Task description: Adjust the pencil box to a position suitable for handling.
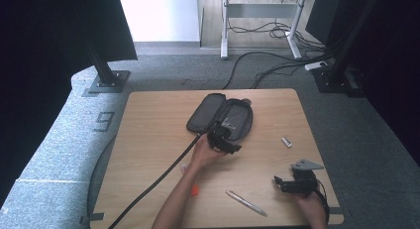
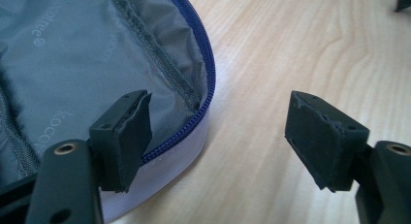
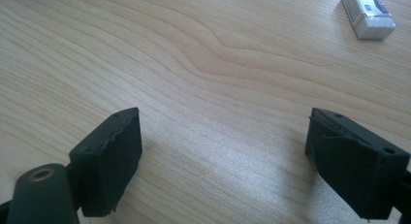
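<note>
Jaws of the left gripper (image 2: 218, 136) stand wide apart right at the open pencil case (image 1: 220, 117), one over its blue zipper edge (image 2: 206, 95), while the right gripper (image 1: 289, 183), also open, waits far off.

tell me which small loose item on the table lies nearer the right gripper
The small white eraser lies up-table of the right gripper, nearer than the silver pen by the front edge.

A dark pencil case (image 1: 221, 119) lies unzipped and spread flat near the middle of the desk (image 1: 148, 140), toward its far edge. Its lining (image 2: 72, 64) is grey fabric with printed lettering, edged by a blue zipper (image 2: 206, 88) above a pale outer wall.
</note>
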Tool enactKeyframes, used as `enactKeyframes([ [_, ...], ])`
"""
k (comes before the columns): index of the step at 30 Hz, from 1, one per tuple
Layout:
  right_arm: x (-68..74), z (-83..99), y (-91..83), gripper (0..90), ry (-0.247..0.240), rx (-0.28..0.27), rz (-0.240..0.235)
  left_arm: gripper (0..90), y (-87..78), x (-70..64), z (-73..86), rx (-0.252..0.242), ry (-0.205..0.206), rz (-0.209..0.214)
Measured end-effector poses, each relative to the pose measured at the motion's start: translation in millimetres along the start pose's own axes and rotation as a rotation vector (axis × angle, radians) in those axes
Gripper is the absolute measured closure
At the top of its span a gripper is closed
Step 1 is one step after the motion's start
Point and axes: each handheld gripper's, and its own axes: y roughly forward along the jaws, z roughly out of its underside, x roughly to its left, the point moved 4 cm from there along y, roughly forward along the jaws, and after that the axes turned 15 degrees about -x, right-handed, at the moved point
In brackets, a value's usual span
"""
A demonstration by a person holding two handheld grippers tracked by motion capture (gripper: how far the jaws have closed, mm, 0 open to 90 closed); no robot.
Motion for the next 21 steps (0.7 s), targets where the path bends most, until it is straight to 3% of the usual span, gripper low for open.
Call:
enactKeyframes([
  [13,0.0,0.0,0.0,12.8,0.000,0.000,0.000,27.2,-8.0,-19.7,7.2,0.002,0.001,0.017],
  [21,0.0,0.0,0.0,12.8,0.000,0.000,0.000,27.3,-13.8,-39.0,13.7,0.003,0.007,0.036],
])
